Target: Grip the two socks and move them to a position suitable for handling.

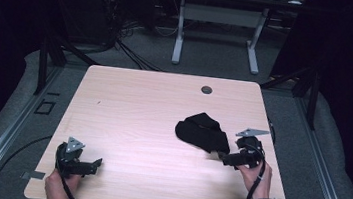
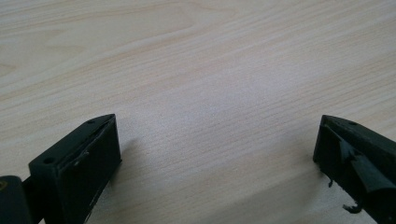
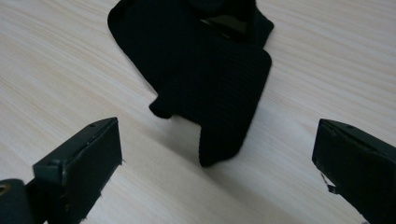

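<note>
A crumpled black knitted cloth (image 1: 202,131) lies on the right half of the light wooden table (image 1: 142,116). In the right gripper view the cloth (image 3: 205,70) sits just ahead of the jaws, ribbed, with one corner pointing toward them. My right gripper (image 1: 224,158) is open at the cloth's near right edge, held by a hand; nothing is between its jaws (image 3: 215,182). My left gripper (image 1: 97,165) rests near the table's front left corner, open, with bare wood between its jaws (image 2: 217,163).
A round cable hole (image 1: 207,90) sits near the table's far edge. Another desk's white legs (image 1: 179,34) stand on the carpet beyond. Cables lie on the floor behind the table. Dark curtains close both sides.
</note>
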The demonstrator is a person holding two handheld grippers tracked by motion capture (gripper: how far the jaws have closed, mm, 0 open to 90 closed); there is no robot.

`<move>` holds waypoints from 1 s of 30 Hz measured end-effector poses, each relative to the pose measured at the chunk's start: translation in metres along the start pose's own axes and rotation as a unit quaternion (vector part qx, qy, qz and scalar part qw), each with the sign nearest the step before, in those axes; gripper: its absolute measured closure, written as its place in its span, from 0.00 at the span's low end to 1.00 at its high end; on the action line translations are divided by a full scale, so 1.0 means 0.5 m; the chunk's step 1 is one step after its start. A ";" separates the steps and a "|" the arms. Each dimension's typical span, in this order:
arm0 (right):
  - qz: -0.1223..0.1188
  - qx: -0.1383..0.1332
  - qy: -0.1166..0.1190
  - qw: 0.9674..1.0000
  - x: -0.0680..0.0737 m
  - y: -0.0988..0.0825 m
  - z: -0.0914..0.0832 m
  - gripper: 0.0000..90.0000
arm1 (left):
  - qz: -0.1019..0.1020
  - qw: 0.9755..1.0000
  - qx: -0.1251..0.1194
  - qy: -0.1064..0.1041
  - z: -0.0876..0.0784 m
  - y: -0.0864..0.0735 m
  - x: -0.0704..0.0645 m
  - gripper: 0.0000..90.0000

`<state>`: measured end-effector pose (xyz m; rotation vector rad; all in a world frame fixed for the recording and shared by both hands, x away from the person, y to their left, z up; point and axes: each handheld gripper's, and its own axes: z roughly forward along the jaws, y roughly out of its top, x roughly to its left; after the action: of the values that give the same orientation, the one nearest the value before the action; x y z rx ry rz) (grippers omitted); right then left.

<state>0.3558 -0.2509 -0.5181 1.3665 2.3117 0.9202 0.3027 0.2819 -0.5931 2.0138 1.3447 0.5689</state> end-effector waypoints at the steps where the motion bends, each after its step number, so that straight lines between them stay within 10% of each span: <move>1: 0.001 0.007 0.002 1.000 0.001 0.010 0.015 0.01 | 0.000 1.000 0.000 0.000 0.000 0.000 0.000 0.01; 7: 0.001 0.037 -0.010 0.999 0.018 0.043 0.074 0.11 | 0.000 1.000 0.000 0.000 0.000 0.000 0.000 0.01; 13: 0.010 0.060 -0.040 0.997 0.015 0.047 0.100 0.40 | 0.000 1.000 0.000 0.000 0.000 0.000 0.000 0.01; 22: 0.009 0.051 -0.052 0.997 0.012 0.041 0.078 0.86 | 0.000 1.000 0.000 0.000 0.000 0.000 0.000 0.01; 30: 0.004 0.022 -0.045 0.999 0.021 0.050 0.042 0.91 | 0.000 1.000 0.000 0.000 0.000 0.000 0.000 0.01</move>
<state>0.3790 -0.2256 -0.5168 1.4057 2.2735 0.7974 0.3026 0.2819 -0.5931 2.0134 1.3445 0.5694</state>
